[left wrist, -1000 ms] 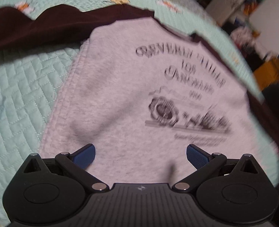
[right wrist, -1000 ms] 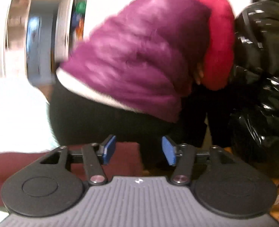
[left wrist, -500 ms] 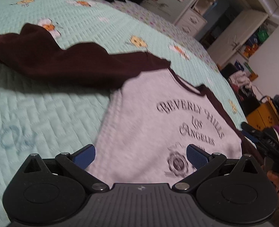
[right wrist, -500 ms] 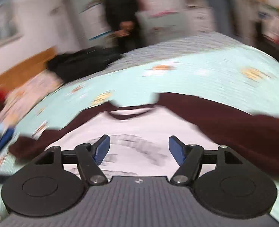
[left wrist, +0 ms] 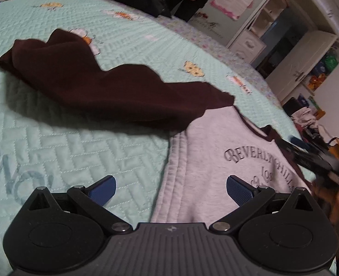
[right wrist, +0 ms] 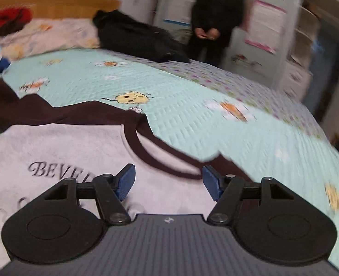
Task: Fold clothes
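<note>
A grey sweatshirt [left wrist: 215, 151] with dark maroon sleeves and "BEVERLY HILLS" print lies face up on a mint quilted bedspread [left wrist: 66, 142]. One maroon sleeve [left wrist: 95, 87] stretches out to the left. My left gripper [left wrist: 169, 189] is open and empty, low over the shirt's left side seam. My right gripper [right wrist: 168, 181] is open and empty, just above the maroon collar [right wrist: 160, 156] near the shirt's [right wrist: 66, 149] right shoulder. The right gripper also shows blurred at the right edge of the left wrist view [left wrist: 311, 158].
A person in black [right wrist: 215, 16] stands beyond the bed's far side. A black bag [right wrist: 137, 39] and pillows [right wrist: 49, 34] lie at the head of the bed. White cabinets and shelves [left wrist: 291, 53] stand to the right, with clutter on the floor.
Both grippers swung toward the bed. The left moved left and back along the shirt's side. The right turned from the room to the shirt's collar. Both stayed open.
</note>
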Available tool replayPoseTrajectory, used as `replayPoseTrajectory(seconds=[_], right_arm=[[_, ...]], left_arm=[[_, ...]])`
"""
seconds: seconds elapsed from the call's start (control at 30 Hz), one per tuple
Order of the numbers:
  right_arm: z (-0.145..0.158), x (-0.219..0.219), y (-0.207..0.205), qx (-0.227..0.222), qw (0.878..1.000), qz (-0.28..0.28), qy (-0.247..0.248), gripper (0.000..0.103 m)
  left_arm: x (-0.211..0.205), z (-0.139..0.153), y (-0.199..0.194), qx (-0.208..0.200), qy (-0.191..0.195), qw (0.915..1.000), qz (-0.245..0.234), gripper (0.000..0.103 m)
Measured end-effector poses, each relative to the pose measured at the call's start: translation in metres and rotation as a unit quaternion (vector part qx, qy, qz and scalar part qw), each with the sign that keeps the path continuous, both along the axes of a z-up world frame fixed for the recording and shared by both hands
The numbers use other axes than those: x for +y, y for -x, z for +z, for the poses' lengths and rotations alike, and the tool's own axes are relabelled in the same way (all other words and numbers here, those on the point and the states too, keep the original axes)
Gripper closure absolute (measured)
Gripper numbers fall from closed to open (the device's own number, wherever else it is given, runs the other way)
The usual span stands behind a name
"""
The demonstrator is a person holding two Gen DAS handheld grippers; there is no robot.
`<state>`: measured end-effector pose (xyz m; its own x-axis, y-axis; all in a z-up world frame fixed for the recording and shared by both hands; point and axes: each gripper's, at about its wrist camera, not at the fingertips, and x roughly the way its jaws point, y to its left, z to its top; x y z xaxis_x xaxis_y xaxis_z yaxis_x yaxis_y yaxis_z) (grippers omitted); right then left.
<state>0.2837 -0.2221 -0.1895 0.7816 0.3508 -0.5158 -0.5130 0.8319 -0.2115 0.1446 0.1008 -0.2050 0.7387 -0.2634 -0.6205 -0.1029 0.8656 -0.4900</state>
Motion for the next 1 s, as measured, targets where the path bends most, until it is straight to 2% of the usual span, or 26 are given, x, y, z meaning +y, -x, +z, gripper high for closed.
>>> replayPoseTrajectory(seconds=[0.13, 0.23, 0.3, 0.37, 0.43, 0.7, 0.77, 0.87, 0.9, 0.97, 1.0], right_arm=[[-0.004, 0.018, -0.043, 0.031, 0.998, 0.046, 0.024, 0.037], [-0.015, 0.027, -0.054, 0.048, 0.995, 0.055, 0.065, 0.037], [-0.024, 0.032, -0.060, 0.065, 0.992, 0.071, 0.080, 0.043], [-0.028, 0.036, -0.060, 0.083, 0.989, 0.090, 0.088, 0.053], [-0.029, 0.041, -0.060, 0.093, 0.986, 0.101, 0.098, 0.055], [-0.024, 0.047, -0.083, 0.149, 0.974, 0.147, 0.086, 0.056], [-0.023, 0.047, -0.085, 0.164, 0.972, 0.143, 0.083, 0.065], [-0.022, 0.057, -0.071, 0.151, 0.974, 0.132, 0.108, 0.078], [-0.022, 0.063, -0.065, 0.136, 0.975, 0.127, 0.121, 0.080], [-0.022, 0.070, -0.052, 0.106, 0.977, 0.118, 0.142, 0.090], [-0.022, 0.073, -0.046, 0.091, 0.978, 0.113, 0.150, 0.091]], left_arm=[[0.003, -0.003, 0.001, -0.019, 0.013, 0.9997, -0.006, 0.001], [0.004, -0.005, 0.000, -0.022, 0.011, 0.9996, -0.013, 0.001], [0.003, -0.008, 0.000, -0.023, 0.007, 0.9995, -0.019, 0.001], [0.005, -0.012, -0.001, -0.020, 0.014, 0.9994, -0.024, 0.001], [0.006, -0.014, -0.002, -0.019, 0.022, 0.9992, -0.027, 0.001], [-0.001, -0.015, -0.002, -0.038, 0.022, 0.9974, -0.056, 0.001], [-0.003, -0.015, -0.001, -0.039, 0.021, 0.9971, -0.061, 0.001], [-0.003, -0.017, -0.001, -0.041, 0.025, 0.9968, -0.064, 0.001], [-0.003, -0.017, -0.001, -0.041, 0.027, 0.9967, -0.064, 0.001], [-0.002, -0.018, 0.000, -0.042, 0.030, 0.9966, -0.063, 0.001], [-0.001, -0.018, 0.000, -0.043, 0.032, 0.9966, -0.063, 0.001]])
